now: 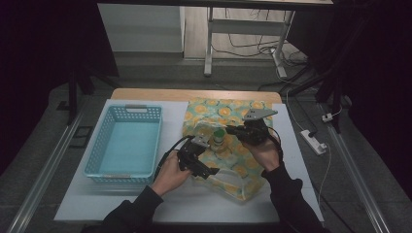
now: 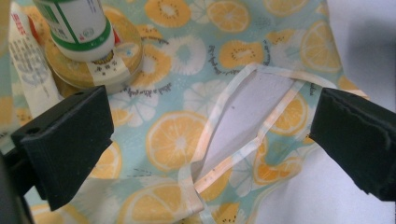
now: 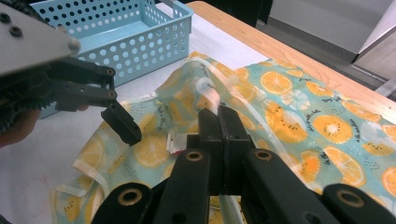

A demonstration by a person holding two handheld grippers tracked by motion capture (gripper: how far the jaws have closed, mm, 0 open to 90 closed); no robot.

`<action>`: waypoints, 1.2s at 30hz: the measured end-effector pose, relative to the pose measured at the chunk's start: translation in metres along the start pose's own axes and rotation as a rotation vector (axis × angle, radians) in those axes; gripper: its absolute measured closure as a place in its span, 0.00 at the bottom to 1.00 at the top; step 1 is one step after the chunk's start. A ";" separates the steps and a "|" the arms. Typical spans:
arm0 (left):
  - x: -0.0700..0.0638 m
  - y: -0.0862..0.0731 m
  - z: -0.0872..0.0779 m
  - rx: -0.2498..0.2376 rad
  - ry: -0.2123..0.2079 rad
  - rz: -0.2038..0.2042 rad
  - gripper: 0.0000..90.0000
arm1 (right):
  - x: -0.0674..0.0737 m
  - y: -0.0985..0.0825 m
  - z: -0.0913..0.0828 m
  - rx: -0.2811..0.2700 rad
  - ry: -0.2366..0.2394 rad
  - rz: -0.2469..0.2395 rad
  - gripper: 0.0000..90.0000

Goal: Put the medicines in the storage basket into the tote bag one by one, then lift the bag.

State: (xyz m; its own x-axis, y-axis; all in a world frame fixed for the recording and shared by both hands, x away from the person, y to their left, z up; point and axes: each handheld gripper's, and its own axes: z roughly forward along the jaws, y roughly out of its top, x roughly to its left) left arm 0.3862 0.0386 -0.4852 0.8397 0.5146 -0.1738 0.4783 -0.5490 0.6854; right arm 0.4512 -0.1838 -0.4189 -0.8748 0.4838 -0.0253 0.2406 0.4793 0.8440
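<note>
Two handheld grippers work over a white table [image 1: 121,204], with a light blue perforated basket [image 1: 125,145] at the left, its inside bare. Just right of the basket lies a tote bag [image 1: 243,167] printed with orange and kiwi slices on pale teal, spread flat across the middle of the table. The left gripper [image 1: 206,171] hovers low over the bag's near left part, its jaws spread wide; in the left gripper view they straddle a looped cloth handle [image 2: 243,140] lying on the fabric. Beside it, a white bottle with a green band [image 2: 79,28] stands on a round yellow tin [image 2: 100,65] on the bag. Further right, the right gripper [image 1: 233,131] points left toward the bottle, its jaws pressed together on a thin edge of the bag's fabric [image 3: 212,100], which rises lifted in the right gripper view.
</note>
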 end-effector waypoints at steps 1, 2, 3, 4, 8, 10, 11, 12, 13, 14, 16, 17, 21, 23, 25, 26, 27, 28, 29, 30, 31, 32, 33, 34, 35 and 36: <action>0.000 -0.001 0.001 0.007 0.001 -0.002 0.00 | 0.000 0.000 0.000 0.000 0.001 0.000 1.00; 0.000 -0.001 0.003 0.012 0.008 -0.001 0.00 | 0.001 0.000 0.000 0.000 0.002 -0.001 1.00; 0.000 -0.002 0.005 0.022 0.010 0.003 0.00 | 0.001 0.000 0.000 0.001 0.001 -0.002 1.00; 0.000 -0.002 0.007 0.032 0.012 0.008 0.00 | 0.001 0.001 0.000 0.001 0.000 -0.005 1.00; 0.001 -0.007 0.018 0.067 0.028 0.017 0.01 | 0.002 0.001 -0.001 0.000 0.004 -0.006 1.00; 0.002 -0.009 0.024 0.080 0.036 0.018 0.01 | 0.002 0.001 -0.001 0.002 0.006 -0.006 1.00; 0.003 -0.010 0.027 0.095 0.036 0.027 0.01 | 0.002 0.000 0.000 0.002 0.007 -0.005 1.00; 0.004 -0.011 0.029 0.098 0.039 0.026 0.01 | 0.002 0.000 0.000 0.003 0.005 -0.005 1.00; 0.005 -0.012 0.031 0.108 0.044 0.031 0.01 | 0.002 0.000 0.001 0.005 0.005 -0.004 1.00; 0.006 -0.012 0.034 0.106 0.047 0.028 0.01 | 0.002 0.000 0.001 0.006 0.004 -0.004 1.00; 0.008 -0.014 0.037 0.106 0.055 0.031 0.02 | 0.002 0.000 0.001 0.009 0.005 -0.006 1.00; 0.010 -0.014 0.038 0.110 0.062 0.037 0.02 | 0.002 0.000 0.001 0.009 0.005 -0.006 1.00; 0.012 -0.015 0.046 0.129 0.086 0.038 0.02 | 0.001 -0.002 0.001 0.012 0.006 -0.003 1.00; 0.011 -0.016 0.049 0.150 0.110 0.063 0.03 | 0.001 -0.002 0.001 0.013 0.004 -0.003 1.00; 0.010 -0.016 0.049 0.150 0.113 0.070 0.05 | 0.001 -0.002 0.001 0.013 0.004 -0.003 1.00; 0.010 -0.016 0.049 0.152 0.116 0.073 0.07 | 0.001 -0.002 0.002 0.012 0.005 -0.002 1.00; 0.009 -0.016 0.048 0.150 0.114 0.079 0.09 | 0.001 -0.002 0.002 0.013 0.005 -0.001 1.00; 0.009 -0.016 0.048 0.145 0.109 0.080 0.11 | 0.001 -0.003 0.002 0.013 0.006 -0.001 1.00; 0.008 -0.016 0.047 0.144 0.105 0.082 0.15 | 0.001 -0.003 0.002 0.016 0.006 -0.002 1.00; 0.008 -0.015 0.046 0.146 0.103 0.087 0.19 | 0.001 -0.003 0.002 0.017 0.005 -0.002 1.00; 0.007 -0.014 0.045 0.147 0.099 0.088 0.24 | 0.001 -0.003 0.003 0.018 0.005 -0.002 1.00; 0.007 -0.014 0.044 0.148 0.095 0.094 0.31 | 0.001 -0.003 0.003 0.018 0.005 -0.003 1.00; 0.007 -0.013 0.043 0.151 0.091 0.095 0.37 | 0.001 -0.003 0.003 0.018 0.006 -0.003 1.00; 0.007 -0.012 0.043 0.154 0.090 0.093 0.43 | 0.001 -0.003 0.003 0.018 0.005 -0.003 1.00; 0.007 -0.012 0.042 0.155 0.089 0.090 0.48 | 0.001 -0.003 0.003 0.017 0.005 -0.004 1.00; 0.007 -0.011 0.042 0.155 0.088 0.082 0.53 | 0.001 -0.003 0.003 0.018 0.005 -0.004 1.00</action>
State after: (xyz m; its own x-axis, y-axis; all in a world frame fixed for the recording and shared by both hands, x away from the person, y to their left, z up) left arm 0.3977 0.0207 -0.5237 0.8553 0.5153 -0.0546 0.4485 -0.6833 0.5761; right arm 0.4506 -0.1820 -0.4228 -0.8781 0.4777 -0.0262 0.2440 0.4943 0.8343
